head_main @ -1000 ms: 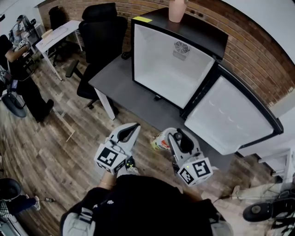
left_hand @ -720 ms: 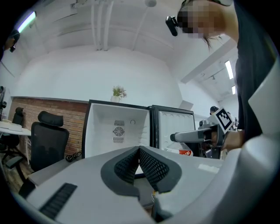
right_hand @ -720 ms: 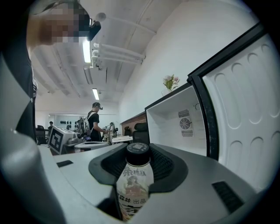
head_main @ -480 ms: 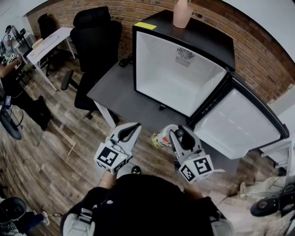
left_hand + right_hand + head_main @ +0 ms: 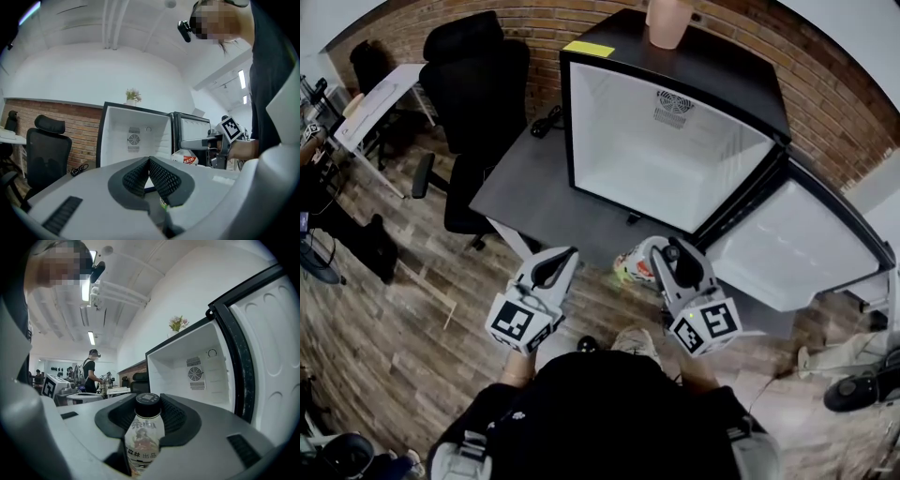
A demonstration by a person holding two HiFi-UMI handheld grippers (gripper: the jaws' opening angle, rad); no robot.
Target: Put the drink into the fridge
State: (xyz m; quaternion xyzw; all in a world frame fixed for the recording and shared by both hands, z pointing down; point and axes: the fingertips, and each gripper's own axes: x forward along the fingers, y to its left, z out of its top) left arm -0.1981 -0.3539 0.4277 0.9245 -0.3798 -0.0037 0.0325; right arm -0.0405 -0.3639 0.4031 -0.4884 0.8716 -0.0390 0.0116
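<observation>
Lower centre, right gripper (image 5: 149,404) pinched a white, black-capped plastic drink bottle (image 5: 143,437); left gripper (image 5: 149,161) sat pressed together beside it.

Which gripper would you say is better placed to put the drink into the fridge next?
The right. The right gripper grips the drink bottle between its jaws and faces the open fridge just ahead. The left gripper is shut with nothing between its jaws, so it has nothing to place.
</observation>
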